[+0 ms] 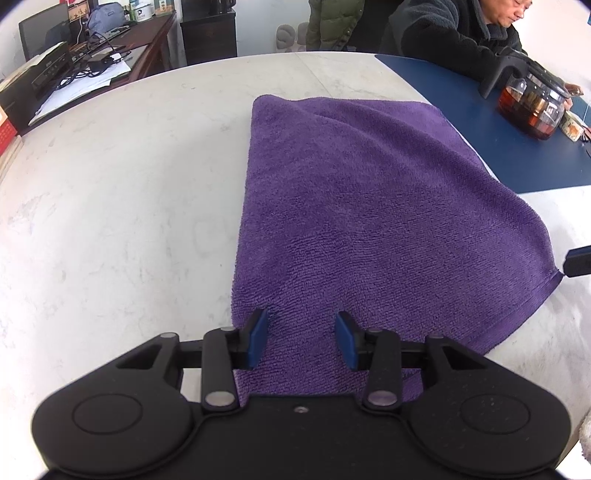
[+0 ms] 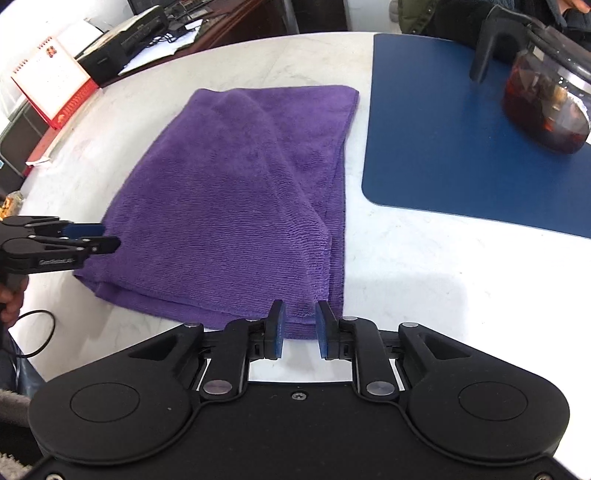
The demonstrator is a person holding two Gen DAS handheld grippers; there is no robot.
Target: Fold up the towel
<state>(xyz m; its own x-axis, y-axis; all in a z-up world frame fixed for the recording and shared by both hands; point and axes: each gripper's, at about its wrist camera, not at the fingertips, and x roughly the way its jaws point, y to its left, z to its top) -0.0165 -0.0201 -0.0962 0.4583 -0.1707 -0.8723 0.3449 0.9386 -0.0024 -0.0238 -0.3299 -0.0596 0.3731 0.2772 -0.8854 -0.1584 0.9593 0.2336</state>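
Observation:
A purple towel [image 1: 354, 206] lies doubled over on the white marble table [image 1: 110, 192], with a soft diagonal ridge across its top layer. My left gripper [image 1: 301, 321] hovers over the towel's near left corner, its blue pads [image 1: 258, 338] apart and nothing pinched between them. In the right wrist view the towel [image 2: 229, 199] stretches away from my right gripper [image 2: 300, 314]. Its pads [image 2: 277, 328] stand a little apart over the near right corner without pressing on the cloth. The left gripper [image 2: 105, 240] shows at the towel's left edge.
A blue mat [image 2: 443, 140] lies to the right of the towel with a glass teapot [image 2: 546, 99] of dark tea on it. A person in a dark jacket [image 1: 443, 33] sits at the far side. A red desk calendar [image 2: 55, 85] and a cluttered desk [image 1: 92, 55] stand far left.

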